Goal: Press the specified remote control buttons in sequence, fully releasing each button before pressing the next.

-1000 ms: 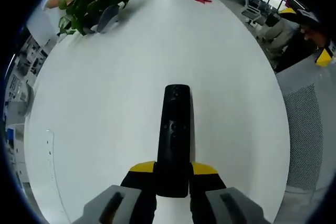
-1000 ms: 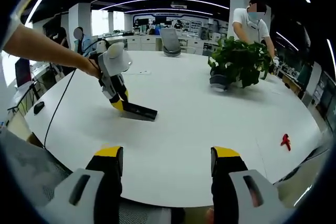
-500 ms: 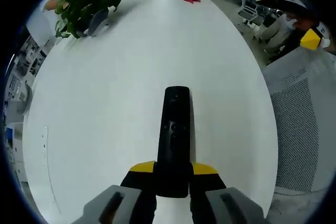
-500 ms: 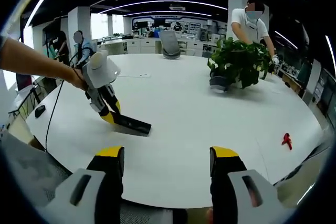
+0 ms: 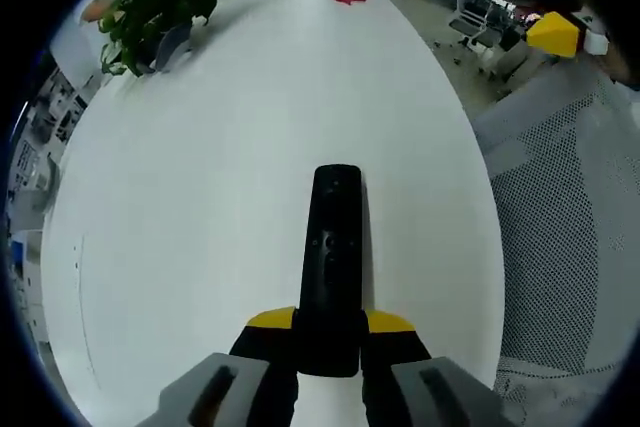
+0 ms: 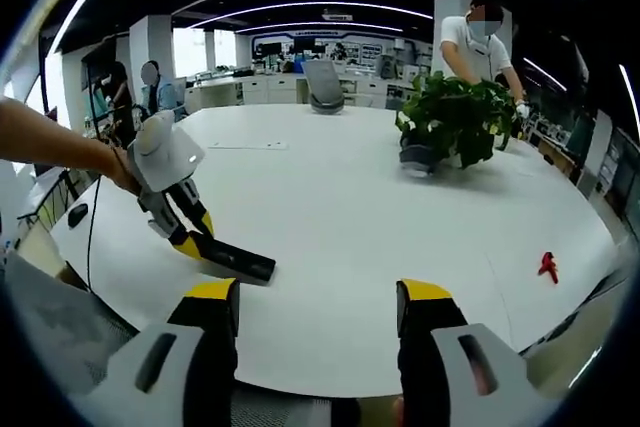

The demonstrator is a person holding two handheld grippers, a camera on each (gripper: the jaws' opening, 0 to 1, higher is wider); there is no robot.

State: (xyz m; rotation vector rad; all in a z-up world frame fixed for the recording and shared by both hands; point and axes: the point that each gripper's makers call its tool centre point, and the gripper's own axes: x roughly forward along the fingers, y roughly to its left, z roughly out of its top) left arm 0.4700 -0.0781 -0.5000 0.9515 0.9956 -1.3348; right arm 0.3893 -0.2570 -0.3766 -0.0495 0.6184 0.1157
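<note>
No button pressed yet, by look: your left gripper (image 5: 330, 332) is pinching remote (image 5: 333, 247) over table (image 5: 200, 147); right gripper (image 6: 313, 297) is hovering near, jaws spread, empty.

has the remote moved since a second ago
Yes. In the right gripper view the remote, held by the left hand-held gripper, has shifted left, farther from the plant.

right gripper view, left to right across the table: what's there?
left hand-held gripper shut on the black remote control → potted plant → small red object, all on the white table.
</note>
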